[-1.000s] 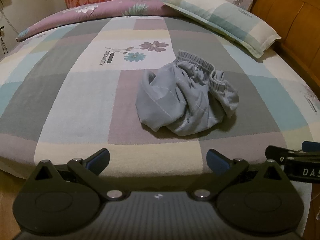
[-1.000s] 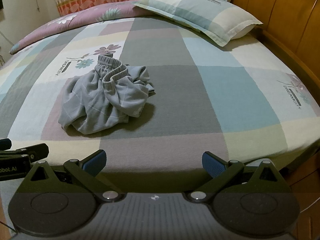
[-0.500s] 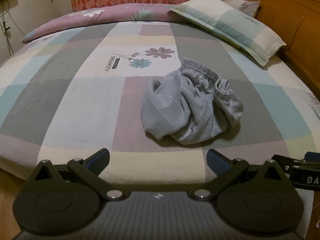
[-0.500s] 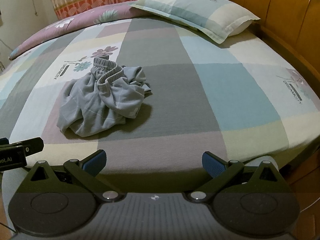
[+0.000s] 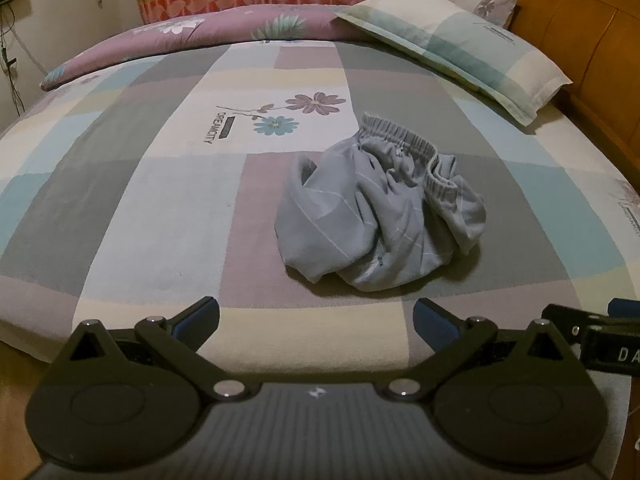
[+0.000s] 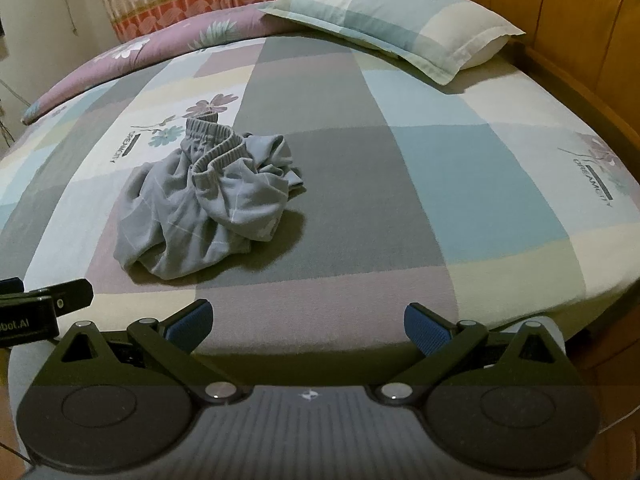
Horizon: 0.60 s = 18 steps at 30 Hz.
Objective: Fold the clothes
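- The crumpled grey shorts with a gathered elastic waistband and thin pale stripes (image 5: 380, 208) lie in a loose heap on the patchwork bedsheet of grey, teal, cream and mauve squares (image 5: 160, 208), a little short of the printed flower motif (image 5: 296, 114) and well apart from the bed's near edge.
- The heap is bunched and not spread, with the waistband riding on top at the far side; nothing is folded yet, so I judge the task to be at its very start.
- The left tongs (image 5: 316, 318) hover over the bed's near edge, short of the shorts, blue-padded fingers spread wide and holding nothing; the shorts sit just right of their line.
- The right tongs (image 6: 308, 320) hover likewise at the near edge, released and empty, with the shorts ahead and off to their left.
- Each view catches the other tool at its side, so the two hang side by side with the shorts between their lines, probably so each can take one side of the cloth.
- The checked pillow with a flanged border (image 6: 392, 20) lies far beyond the shorts by the wooden headboard (image 6: 560, 20), leaving room around the shorts for flattening.
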Motion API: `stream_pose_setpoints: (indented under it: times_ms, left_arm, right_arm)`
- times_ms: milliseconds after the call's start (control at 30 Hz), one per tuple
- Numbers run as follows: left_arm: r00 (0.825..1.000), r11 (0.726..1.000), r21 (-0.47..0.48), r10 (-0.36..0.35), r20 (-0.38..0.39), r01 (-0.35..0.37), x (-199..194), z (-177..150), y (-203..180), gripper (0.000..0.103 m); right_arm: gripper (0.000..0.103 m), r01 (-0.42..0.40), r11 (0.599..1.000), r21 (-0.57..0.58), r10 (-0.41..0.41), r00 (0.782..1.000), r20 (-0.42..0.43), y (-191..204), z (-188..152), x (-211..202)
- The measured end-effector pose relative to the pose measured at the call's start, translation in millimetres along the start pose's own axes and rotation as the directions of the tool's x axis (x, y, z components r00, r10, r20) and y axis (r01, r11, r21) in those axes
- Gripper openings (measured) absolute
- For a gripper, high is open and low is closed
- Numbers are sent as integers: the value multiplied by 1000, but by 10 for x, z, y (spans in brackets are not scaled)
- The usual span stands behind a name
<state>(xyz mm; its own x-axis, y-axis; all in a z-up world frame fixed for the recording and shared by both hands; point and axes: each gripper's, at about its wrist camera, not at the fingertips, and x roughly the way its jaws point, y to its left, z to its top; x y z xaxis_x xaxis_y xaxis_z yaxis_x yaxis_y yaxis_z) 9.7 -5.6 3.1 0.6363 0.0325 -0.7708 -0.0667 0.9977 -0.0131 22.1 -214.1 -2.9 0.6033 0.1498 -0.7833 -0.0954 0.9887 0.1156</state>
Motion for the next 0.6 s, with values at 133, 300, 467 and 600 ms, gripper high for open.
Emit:
stream_pose_setpoints:
  times_ms: [133, 300, 467, 600]
  left_arm:
    - [1000, 1000, 0, 2, -8, -2, 32, -2, 13, 102]
    - [1000, 1000, -3, 12, -2, -12, 61, 1, 47, 102]
    - [1000, 1000, -7, 22, 10, -22, 87, 9, 79, 102]
    - [1000, 1000, -11, 28, 13, -27, 119, 10, 106, 102]
  right_arm:
    - [103, -3, 1000, -4, 3, 1000, -4, 17, 37, 32]
    - [103, -6, 1000, -24, 6, 1000, -4, 78, 91, 69]
    - [103, -5, 999, -50, 5, 1000, 7, 142, 167, 85]
    - [103, -9, 998, -67, 10, 1000, 11, 181, 208, 101]
